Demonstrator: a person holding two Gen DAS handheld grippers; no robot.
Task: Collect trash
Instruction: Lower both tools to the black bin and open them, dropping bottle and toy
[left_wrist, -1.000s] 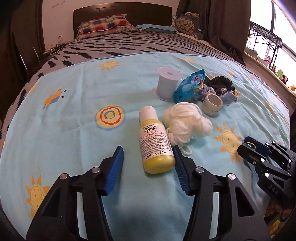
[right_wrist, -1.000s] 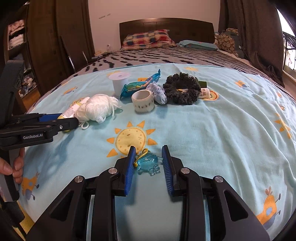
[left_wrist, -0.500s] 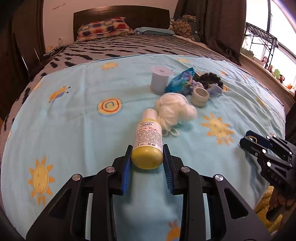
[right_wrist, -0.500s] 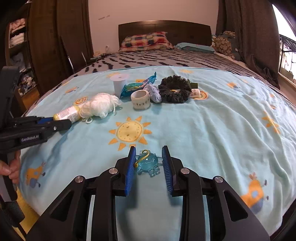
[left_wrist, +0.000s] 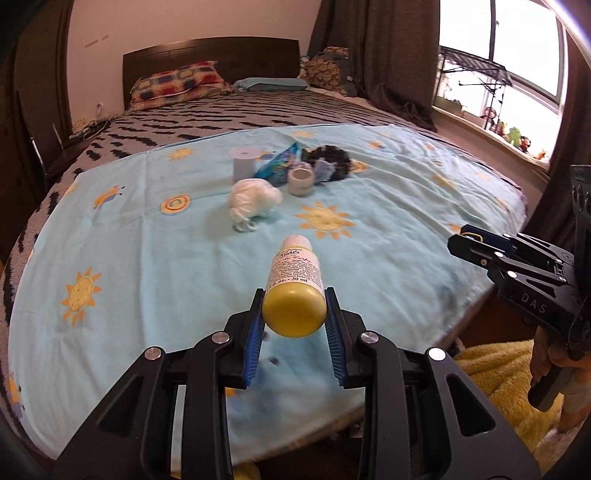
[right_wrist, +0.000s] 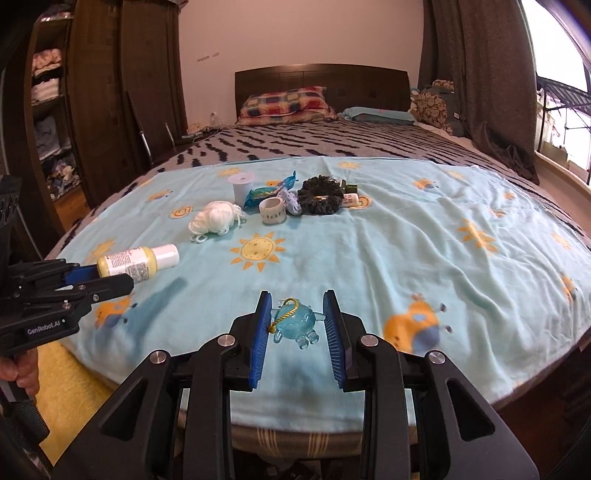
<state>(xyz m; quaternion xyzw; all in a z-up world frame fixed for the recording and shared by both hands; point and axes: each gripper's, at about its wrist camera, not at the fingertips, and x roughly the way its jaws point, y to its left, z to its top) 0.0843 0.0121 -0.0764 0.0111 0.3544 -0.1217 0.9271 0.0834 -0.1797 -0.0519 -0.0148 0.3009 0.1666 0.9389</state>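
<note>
Left gripper (left_wrist: 294, 325): blue pads clamped on the base end of the yellow lotion bottle (left_wrist: 294, 288), cap end pointing away; bottle is off the blanket (left_wrist: 147, 266) and held near the foot edge of the bed. Grip sits far back on the rounded bottom, most of the body cantilevered forward.

Right gripper (right_wrist: 297, 325): closed on the blue glass turtle charm (right_wrist: 297, 325) with its gold cord, pads touching only its side nubs; charm also clear of the blanket.

Remaining on the blanket, well apart from both grippers: white yarn ball (left_wrist: 253, 201), tape roll (left_wrist: 301, 181), pale cup (left_wrist: 243, 164), blue snack wrapper (left_wrist: 279, 162), dark scrunchie (left_wrist: 332, 158). No bin visible in either view.

Risks, as judged:
- bottle pivots or squirts out forward, because the pads hold a curved, smooth end
- charm slips or rotates, since contact is on small glass protrusions; a drop onto the floor could break it
- grippers are close side by side; converging on one bin could knock them together
</note>
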